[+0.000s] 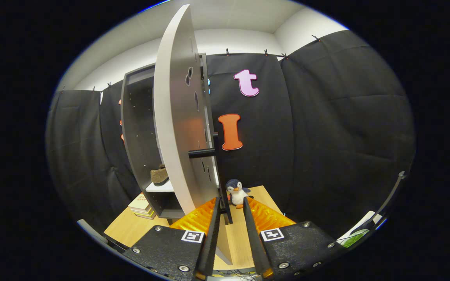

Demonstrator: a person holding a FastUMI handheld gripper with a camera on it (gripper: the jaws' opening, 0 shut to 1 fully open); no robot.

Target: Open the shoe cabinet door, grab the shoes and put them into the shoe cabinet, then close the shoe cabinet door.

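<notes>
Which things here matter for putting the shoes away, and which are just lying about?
For the job: cabinet door, open, its lower edge between the open gripper fingers; door handle; shoe on a shelf in the shoe cabinet.
Lying about: toy penguin; stacked books.

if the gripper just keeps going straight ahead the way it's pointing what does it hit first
Probably the open cabinet door: its lower edge stands just ahead of the open gripper, near the left finger. Slightly to the right, the line reaches the toy penguin instead. Depth is hard to judge.
</notes>
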